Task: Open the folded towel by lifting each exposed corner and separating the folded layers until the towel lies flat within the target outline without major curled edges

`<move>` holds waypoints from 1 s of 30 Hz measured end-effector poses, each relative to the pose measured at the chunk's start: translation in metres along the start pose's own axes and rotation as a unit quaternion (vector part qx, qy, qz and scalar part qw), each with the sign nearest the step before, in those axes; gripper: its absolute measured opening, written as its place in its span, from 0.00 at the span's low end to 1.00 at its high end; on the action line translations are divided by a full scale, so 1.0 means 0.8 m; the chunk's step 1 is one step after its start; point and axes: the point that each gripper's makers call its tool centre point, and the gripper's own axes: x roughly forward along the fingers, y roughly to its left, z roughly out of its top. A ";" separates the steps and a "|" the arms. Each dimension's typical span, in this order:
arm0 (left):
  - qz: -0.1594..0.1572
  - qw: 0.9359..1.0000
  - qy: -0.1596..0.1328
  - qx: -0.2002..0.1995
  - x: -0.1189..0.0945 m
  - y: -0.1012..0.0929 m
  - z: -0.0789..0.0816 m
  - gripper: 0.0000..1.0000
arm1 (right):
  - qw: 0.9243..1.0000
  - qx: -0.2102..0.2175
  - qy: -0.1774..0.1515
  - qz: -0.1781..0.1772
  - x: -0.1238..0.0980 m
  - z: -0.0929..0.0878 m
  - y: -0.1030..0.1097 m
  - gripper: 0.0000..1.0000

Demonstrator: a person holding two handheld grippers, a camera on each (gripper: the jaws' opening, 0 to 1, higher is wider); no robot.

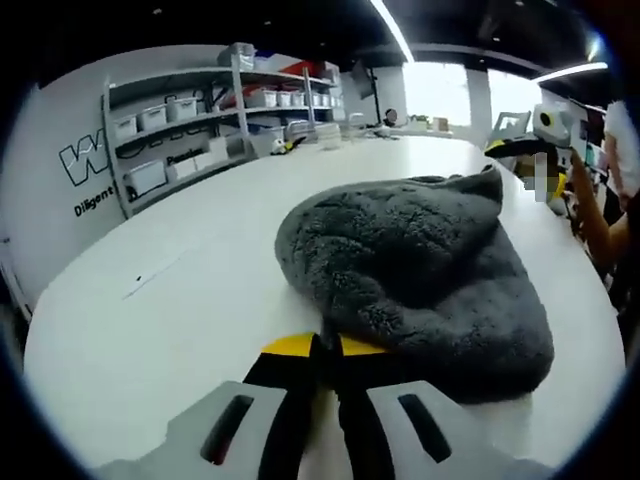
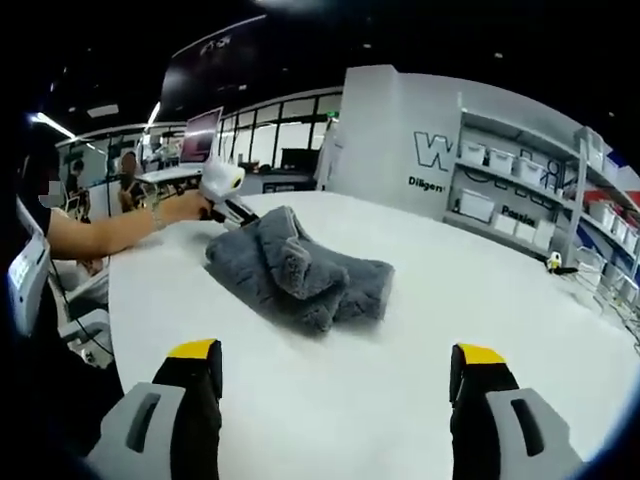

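A grey fluffy towel (image 1: 420,270) lies bunched and folded on the white table (image 1: 180,300). In the left gripper view my left gripper (image 1: 325,345) has its yellow-tipped jaws pressed together at the towel's near edge, and the pile overlaps the right tip. The right gripper view shows the same towel (image 2: 300,265) as a folded heap, with the left gripper (image 2: 228,200) in a person's hand at its far left edge. My right gripper (image 2: 337,352) stands wide open, short of the towel, with nothing between its jaws. It also shows beyond the towel (image 1: 530,135) in the left gripper view.
Shelves with white bins (image 1: 200,110) line the wall behind the table. The person's arm (image 2: 110,230) reaches in along the table's left edge (image 2: 125,300). A small yellow object (image 2: 553,262) lies at the far right. Bare tabletop surrounds the towel.
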 end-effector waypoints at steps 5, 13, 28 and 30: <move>0.030 1.000 0.004 0.001 -0.012 0.019 -0.010 0.06 | 1.000 -0.006 0.003 0.003 0.003 0.000 0.003 0.96; 0.070 0.997 0.010 0.002 -0.038 0.050 -0.029 0.06 | 1.000 -0.017 0.007 0.009 0.007 0.000 0.008 0.97; 0.169 0.984 0.029 -0.048 -0.104 0.116 -0.076 0.06 | 1.000 -0.016 0.002 0.011 0.011 0.004 0.006 0.98; 0.178 0.982 0.029 -0.054 -0.113 0.121 -0.082 0.06 | 1.000 -0.019 0.004 0.012 0.013 0.004 0.006 0.98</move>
